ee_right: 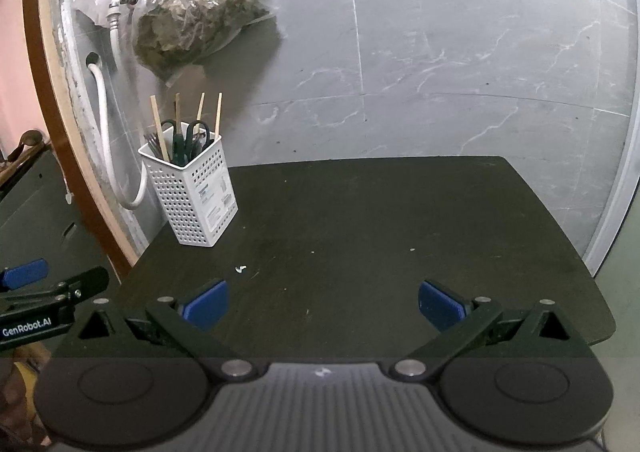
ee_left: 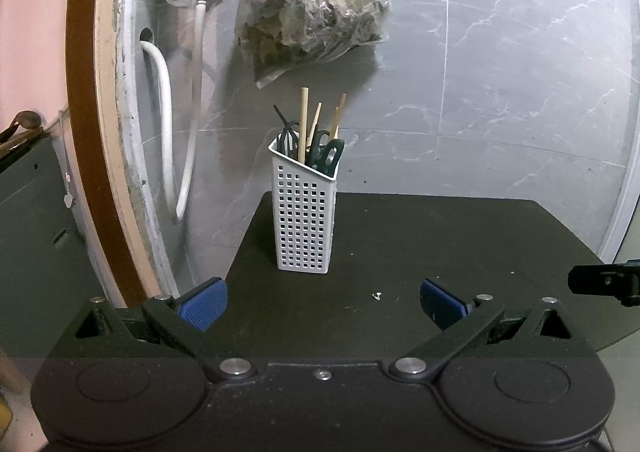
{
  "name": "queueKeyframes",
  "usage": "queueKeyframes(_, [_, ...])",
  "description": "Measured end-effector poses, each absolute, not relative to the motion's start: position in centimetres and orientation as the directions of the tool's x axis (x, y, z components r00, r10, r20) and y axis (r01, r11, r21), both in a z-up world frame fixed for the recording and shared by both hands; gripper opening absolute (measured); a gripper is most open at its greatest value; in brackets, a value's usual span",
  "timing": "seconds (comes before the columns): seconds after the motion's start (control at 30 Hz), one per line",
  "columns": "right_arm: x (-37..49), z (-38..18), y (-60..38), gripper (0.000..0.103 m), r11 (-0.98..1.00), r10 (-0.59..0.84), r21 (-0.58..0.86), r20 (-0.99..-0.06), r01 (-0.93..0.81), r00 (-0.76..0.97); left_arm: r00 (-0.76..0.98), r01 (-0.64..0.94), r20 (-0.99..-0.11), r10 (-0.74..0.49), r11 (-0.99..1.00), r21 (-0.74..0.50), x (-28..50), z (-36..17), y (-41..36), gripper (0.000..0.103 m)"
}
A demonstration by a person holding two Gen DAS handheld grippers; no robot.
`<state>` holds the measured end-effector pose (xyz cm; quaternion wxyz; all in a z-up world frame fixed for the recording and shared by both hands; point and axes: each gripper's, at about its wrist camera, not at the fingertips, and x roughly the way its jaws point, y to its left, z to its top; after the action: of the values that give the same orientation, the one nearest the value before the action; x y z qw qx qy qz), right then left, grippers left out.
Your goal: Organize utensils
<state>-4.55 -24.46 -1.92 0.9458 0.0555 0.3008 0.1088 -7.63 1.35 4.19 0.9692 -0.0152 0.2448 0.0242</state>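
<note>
Four chopsticks (ee_right: 218, 114), scissors (ee_right: 199, 136), fork (ee_right: 152, 142), upright in white basket (ee_right: 192, 192)

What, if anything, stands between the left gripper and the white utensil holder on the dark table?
Nothing visible. The open left gripper faces the white utensil holder across bare dark table; only a tiny white scrap lies off to the side.

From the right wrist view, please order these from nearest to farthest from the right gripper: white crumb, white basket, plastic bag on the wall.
From the right gripper:
1. White crumb, on the dark table, just ahead and left.
2. White basket, at the table's far-left corner.
3. Plastic bag, hanging on the wall above and behind the basket.
</note>
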Motion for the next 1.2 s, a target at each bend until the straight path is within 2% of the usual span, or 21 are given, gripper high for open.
queueKeyframes(1.2, [-4.49, -2.02, -24.6, 0.103, 0.971, 0.236, 0.172, -0.561, -0.167, 0.793, 0.876, -0.049, -0.481, 0.034, 0.999, -0.018, -7.4, 4.02, 1.32, 0.102])
